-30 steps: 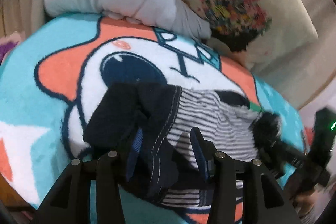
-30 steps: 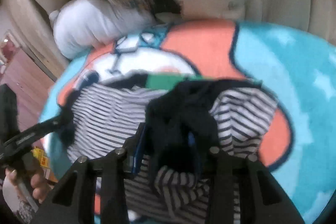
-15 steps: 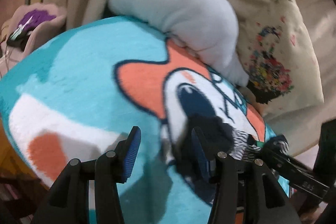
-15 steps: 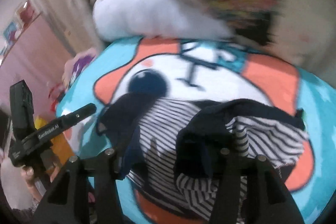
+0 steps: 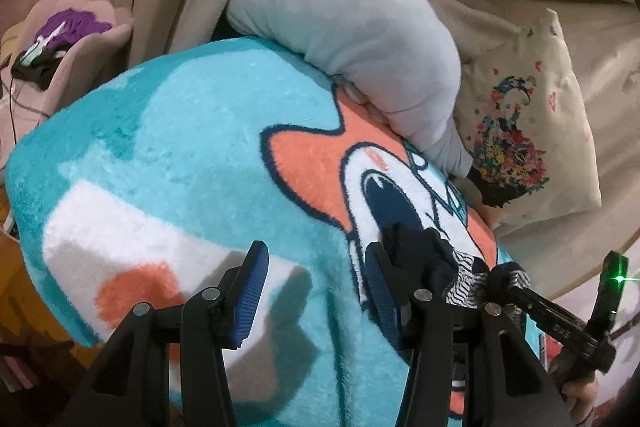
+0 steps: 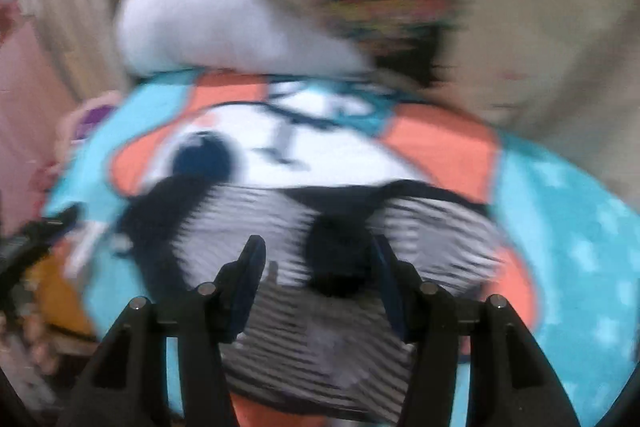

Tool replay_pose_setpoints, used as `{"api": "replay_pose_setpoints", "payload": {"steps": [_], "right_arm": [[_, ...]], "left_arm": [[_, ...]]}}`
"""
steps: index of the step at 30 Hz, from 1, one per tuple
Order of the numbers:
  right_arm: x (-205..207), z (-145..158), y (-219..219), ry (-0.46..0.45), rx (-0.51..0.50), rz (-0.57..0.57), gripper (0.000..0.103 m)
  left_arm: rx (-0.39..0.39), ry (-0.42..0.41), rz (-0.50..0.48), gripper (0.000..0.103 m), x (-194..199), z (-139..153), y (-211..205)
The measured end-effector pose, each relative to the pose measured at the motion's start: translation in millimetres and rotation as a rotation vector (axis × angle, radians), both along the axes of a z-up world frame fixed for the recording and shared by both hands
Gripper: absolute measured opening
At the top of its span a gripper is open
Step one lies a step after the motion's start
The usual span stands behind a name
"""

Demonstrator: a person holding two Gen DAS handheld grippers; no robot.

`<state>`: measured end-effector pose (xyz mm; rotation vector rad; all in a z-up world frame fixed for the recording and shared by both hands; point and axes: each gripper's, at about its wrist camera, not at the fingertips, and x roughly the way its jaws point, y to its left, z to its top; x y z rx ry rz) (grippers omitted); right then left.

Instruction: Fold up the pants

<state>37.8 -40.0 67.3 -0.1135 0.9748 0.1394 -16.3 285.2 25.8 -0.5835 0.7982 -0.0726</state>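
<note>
The striped pants [image 6: 280, 227] with dark navy cuffs lie folded on a teal cartoon blanket [image 6: 560, 227]. My right gripper [image 6: 316, 275] hangs open just above them. A dark fold [image 6: 340, 259] shows between its fingers, close to the right one, and the pads do not press on it. This view is blurred. In the left wrist view my left gripper [image 5: 316, 287] is open over bare blanket [image 5: 180, 147], with nothing between its blue pads [image 5: 252, 291]. The pants [image 5: 424, 251] sit just beyond its right finger, and the right gripper [image 5: 508, 283] reaches over them.
A grey plush pillow [image 5: 352, 27] and a cream pillow with a flower print [image 5: 520, 127] lie at the blanket's far edge. A pink seat with purple clothes [image 5: 72, 27] stands at the left. A person's hand [image 5: 576, 391] holds the right gripper.
My left gripper let go of the dark cuff and swung left, off the pants and over bare blanket. My right gripper opened off the dark fold and rose a little.
</note>
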Motion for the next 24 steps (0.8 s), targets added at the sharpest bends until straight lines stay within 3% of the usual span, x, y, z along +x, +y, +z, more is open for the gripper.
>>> {"api": "replay_pose_setpoints", "payload": {"steps": [8,11,13,16,19,20,21,22,24], "right_arm": [[-27.8,5.2,-139.7,-0.072,-0.241,-0.477,0.053],[-45.0,20.8,-128.1,-0.122,-0.021,-0.331,0.053],[-45.6,22.2,-96.3,-0.122,0.049,-0.181,0.053],[-32.0,7.8,-40.1,-0.111,0.009,-0.025,0.055],[-10.9,-25.2,-6.7,-0.068,-0.037,0.029,0.054],[-5.6,-35.0,-4.4,-0.05,-0.048,0.035,0.047],[-1.6,-43.6,-2.7,-0.039,-0.073,0.036,0.007],[1.0,-46.8,-6.8,-0.038,-0.087,0.029,0.007],[-5.5,-36.3,-32.0,-0.065,0.031,-0.018,0.007]], "left_arm": [[0.036,-0.042,-0.009,0.057,-3.8,4.3,-6.5],[0.057,-0.032,-0.031,0.057,-2.2,5.3,-18.8],[0.057,-0.03,-0.053,0.057,-2.5,9.4,-28.7],[0.097,-0.042,-0.069,0.057,-7.9,19.5,-42.7],[0.125,-0.054,-0.072,0.057,-15.5,28.4,-52.7],[0.134,-0.055,-0.072,0.057,-17.4,30.6,-55.8],[0.14,-0.054,-0.073,0.057,-18.6,31.9,-58.0],[0.144,-0.054,-0.075,0.057,-19.4,32.8,-59.7],[0.152,-0.055,-0.081,0.057,-19.5,33.8,-64.2]]}}
